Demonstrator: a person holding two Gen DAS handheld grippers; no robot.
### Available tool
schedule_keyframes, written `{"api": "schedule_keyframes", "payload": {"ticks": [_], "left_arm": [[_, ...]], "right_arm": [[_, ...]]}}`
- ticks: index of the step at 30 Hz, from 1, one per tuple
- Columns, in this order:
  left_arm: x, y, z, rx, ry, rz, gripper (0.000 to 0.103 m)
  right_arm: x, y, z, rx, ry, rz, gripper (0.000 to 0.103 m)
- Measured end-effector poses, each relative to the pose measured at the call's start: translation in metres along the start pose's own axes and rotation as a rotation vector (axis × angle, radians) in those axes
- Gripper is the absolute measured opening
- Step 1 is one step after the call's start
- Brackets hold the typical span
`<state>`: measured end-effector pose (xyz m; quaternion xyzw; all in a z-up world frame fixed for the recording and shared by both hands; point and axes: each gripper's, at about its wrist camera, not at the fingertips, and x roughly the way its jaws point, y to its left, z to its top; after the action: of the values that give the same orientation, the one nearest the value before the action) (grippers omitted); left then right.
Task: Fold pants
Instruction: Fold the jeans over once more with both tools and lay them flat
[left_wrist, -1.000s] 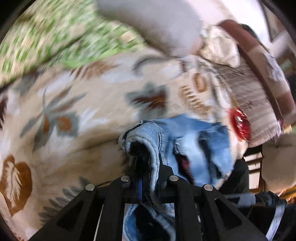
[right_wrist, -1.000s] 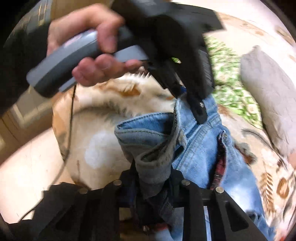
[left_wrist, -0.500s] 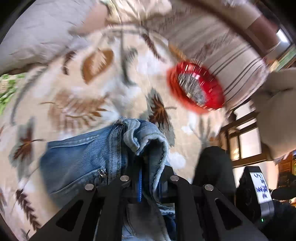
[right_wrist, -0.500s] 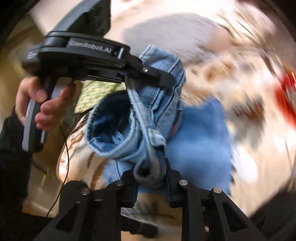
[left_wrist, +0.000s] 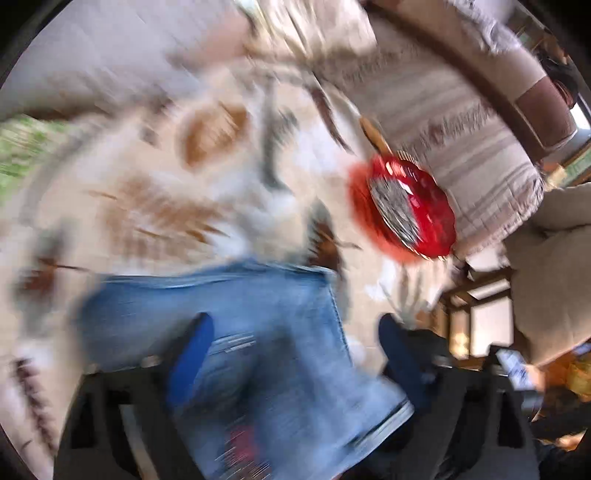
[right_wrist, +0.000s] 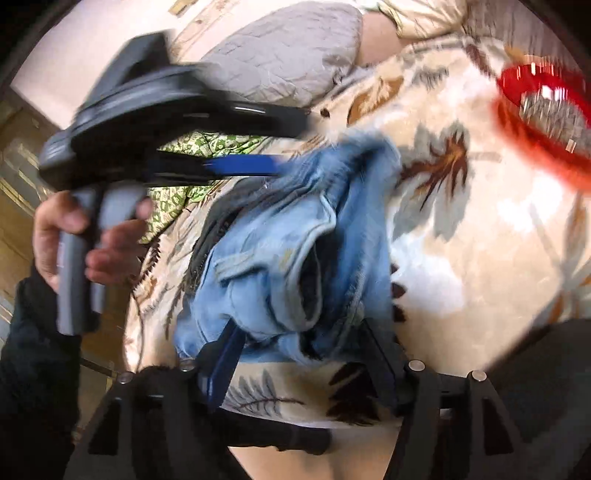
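Observation:
The blue denim pants (right_wrist: 295, 258) lie bunched on a cream leaf-patterned blanket (right_wrist: 480, 240). In the left wrist view the pants (left_wrist: 240, 314) lie flat under my open left gripper (left_wrist: 295, 336), whose jaws stand wide apart over the denim. The view is blurred by motion. My right gripper (right_wrist: 306, 347) is open too, its jaws spread on either side of the crumpled waistband end. The left gripper (right_wrist: 258, 144) shows in the right wrist view, open above the pants, held by a hand.
A red plastic basket (left_wrist: 402, 210) sits on the blanket beyond the pants; it also shows in the right wrist view (right_wrist: 543, 118). A grey pillow (right_wrist: 288, 62) and a green patterned cloth (right_wrist: 184, 155) lie at the back. A striped cushion (left_wrist: 461, 122) is at the right.
Both grippers have opened and let go of the denim. The pants have dropped onto the blanket. The left gripper is moving fast.

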<state>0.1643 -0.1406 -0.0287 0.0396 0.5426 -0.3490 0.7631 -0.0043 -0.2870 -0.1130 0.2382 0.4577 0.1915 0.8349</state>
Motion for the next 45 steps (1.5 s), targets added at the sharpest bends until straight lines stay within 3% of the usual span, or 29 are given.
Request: {"api": "schedule_keyframes", "payload": {"ticks": [4,7,9,14,19,21,22,26,29,32,34,36,39,40,42,43,44,45], "left_arm": [[-0.071,0.025,-0.037,0.059,-0.076,0.145,0.092],[-0.092,0.032,-0.079,0.147,-0.048,0.254,0.092],[-0.087,0.028,-0.112,0.232,-0.022,0.313,0.092],[-0.042,-0.002,-0.169,0.404,-0.008,0.306,0.092],[-0.005,-0.020,-0.191,0.571,-0.030,0.436,0.092],[0.001,-0.021,-0.187,0.575,-0.053,0.468,0.079],[0.001,-0.017,-0.183,0.549,-0.044,0.434,0.052],[-0.017,-0.002,-0.172,0.433,-0.056,0.344,0.019],[-0.027,0.004,-0.177,0.385,-0.072,0.285,0.015],[-0.008,0.014,-0.184,0.330,-0.013,0.259,0.013],[0.015,0.024,-0.191,0.305,0.047,0.277,0.013],[0.020,0.025,-0.192,0.296,0.045,0.286,0.013],[0.014,0.025,-0.187,0.267,0.056,0.267,0.016],[0.010,0.026,-0.186,0.261,0.053,0.258,0.019],[-0.006,0.025,-0.183,0.245,0.046,0.247,0.037],[-0.013,0.029,-0.182,0.234,0.034,0.250,0.063],[-0.030,0.030,-0.179,0.216,-0.013,0.255,0.083],[-0.044,0.032,-0.176,0.198,-0.061,0.248,0.088]], "right_arm": [[-0.024,0.010,0.008,-0.084,-0.029,-0.047,0.069],[-0.034,0.007,0.014,-0.099,-0.031,-0.048,0.069],[-0.037,0.006,0.022,-0.093,-0.032,-0.023,0.069],[-0.028,0.007,0.026,-0.101,0.025,0.053,0.069],[-0.019,0.014,0.027,-0.194,0.079,0.042,0.068],[-0.013,0.015,0.028,-0.238,0.100,0.017,0.056],[-0.009,0.017,0.028,-0.262,0.116,0.011,0.032],[-0.006,0.036,0.026,-0.372,0.134,-0.040,0.024],[-0.017,0.043,0.026,-0.389,0.104,-0.048,0.022],[-0.008,0.037,0.021,-0.379,0.134,-0.118,0.022],[0.012,0.030,0.012,-0.388,0.189,-0.187,0.022],[0.028,0.023,0.004,-0.379,0.226,-0.211,0.022],[0.026,0.025,0.002,-0.388,0.207,-0.225,0.022],[0.024,0.025,0.003,-0.386,0.205,-0.224,0.029],[0.016,0.025,0.004,-0.372,0.207,-0.223,0.052],[0.007,0.025,0.006,-0.364,0.196,-0.229,0.071],[-0.005,0.025,0.008,-0.362,0.170,-0.238,0.073],[-0.015,0.025,0.011,-0.360,0.148,-0.225,0.073]]}}
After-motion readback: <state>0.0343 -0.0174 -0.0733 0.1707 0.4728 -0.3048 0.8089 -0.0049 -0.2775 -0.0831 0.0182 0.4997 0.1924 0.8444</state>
